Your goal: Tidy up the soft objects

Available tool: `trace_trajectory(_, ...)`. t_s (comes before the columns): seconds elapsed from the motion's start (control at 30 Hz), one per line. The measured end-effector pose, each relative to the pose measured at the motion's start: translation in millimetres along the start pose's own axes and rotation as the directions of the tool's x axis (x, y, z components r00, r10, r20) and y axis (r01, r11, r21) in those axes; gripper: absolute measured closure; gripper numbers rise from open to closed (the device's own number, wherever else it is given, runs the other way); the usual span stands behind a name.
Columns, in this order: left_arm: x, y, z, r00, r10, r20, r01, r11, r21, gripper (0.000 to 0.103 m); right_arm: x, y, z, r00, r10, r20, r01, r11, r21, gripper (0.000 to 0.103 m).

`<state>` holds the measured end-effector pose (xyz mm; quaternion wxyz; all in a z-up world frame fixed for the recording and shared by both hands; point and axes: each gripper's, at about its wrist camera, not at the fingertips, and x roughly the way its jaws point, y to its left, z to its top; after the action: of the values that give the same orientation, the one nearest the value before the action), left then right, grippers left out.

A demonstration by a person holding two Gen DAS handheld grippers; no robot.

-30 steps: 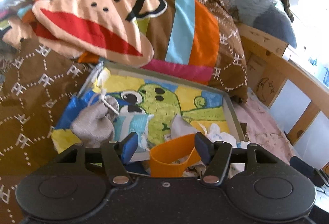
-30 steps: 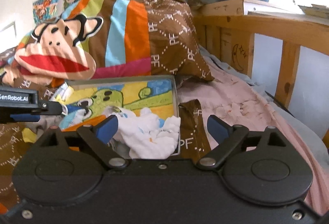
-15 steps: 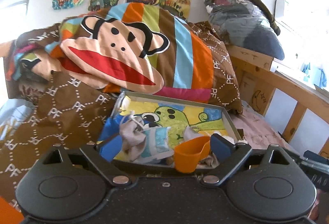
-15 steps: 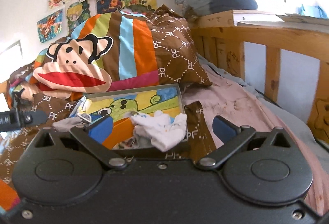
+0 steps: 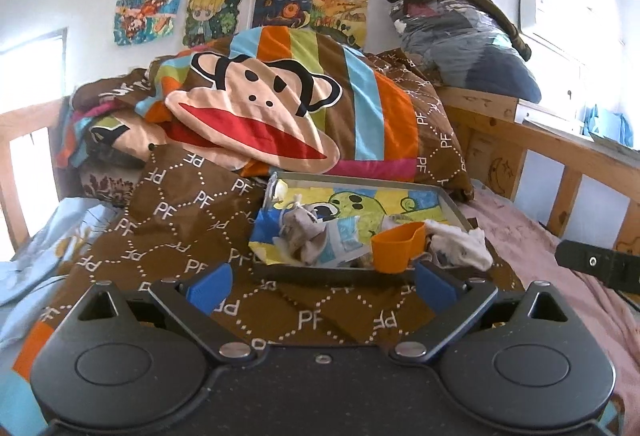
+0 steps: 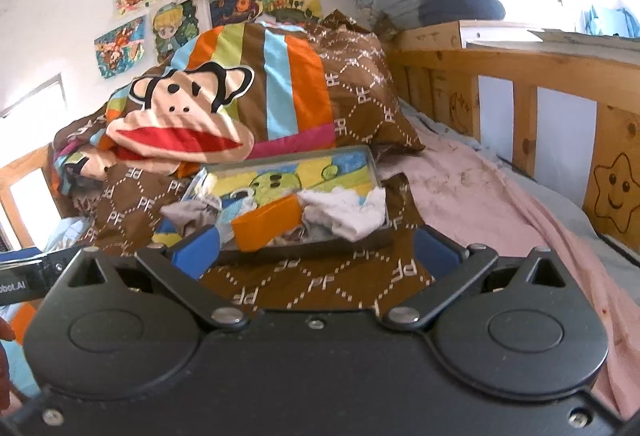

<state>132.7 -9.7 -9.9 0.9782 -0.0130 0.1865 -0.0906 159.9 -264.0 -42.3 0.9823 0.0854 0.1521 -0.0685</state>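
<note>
A shallow metal tray (image 5: pixel 360 181) with a cartoon liner lies on the brown quilt. It holds a crumpled grey sock (image 5: pixel 299 232), an orange fabric cup (image 5: pixel 396 248) and a white cloth (image 5: pixel 460 242) drooping over its right rim. My left gripper (image 5: pixel 322 286) hangs short of the tray's near edge, its jaws opening with nothing between them. In the right wrist view the tray (image 6: pixel 288 156), orange cup (image 6: pixel 266 222) and white cloth (image 6: pixel 348 212) lie just beyond my right gripper (image 6: pixel 316 250), which stands open and empty.
A striped monkey-face quilt (image 5: pixel 256 124) is heaped behind the tray. A wooden bed rail (image 6: pixel 520 104) runs along the right, with a pink sheet (image 6: pixel 480 196) beside it. A bagged bundle of bedding (image 5: pixel 460 48) tops the headboard. Drawings hang on the wall.
Both grippers have drawn back from the tray, so more of the bed shows. The left jaws have spread wide. The orange cup, earlier between the left fingers, now stands clear in the tray.
</note>
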Motion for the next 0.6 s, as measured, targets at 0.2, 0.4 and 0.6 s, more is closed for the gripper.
trace_trajectory(0.2, -23, 2, -10, 1.0, -0.008, 0.002, 0.008, 1.0, -0.001, 0.004, -22, 13, -10, 0.999, 0.003, -0.054, -0.005, 1.0, -0.029, 0.0)
trace_trajectory(0.4, -42, 6, -16, 1.0, 0.007, 0.001, -0.007, 1.0, -0.011, 0.004, -46, 24, -20, 0.997, 0.0, -0.081, -0.004, 0.999, -0.048, 0.0)
trace_trajectory(0.6, -55, 11, -26, 1.0, 0.017, -0.013, -0.017, 1.0, -0.017, 0.001, -60, 35, -27, 0.995, -0.005, -0.098, -0.002, 0.998, -0.07, 0.0)
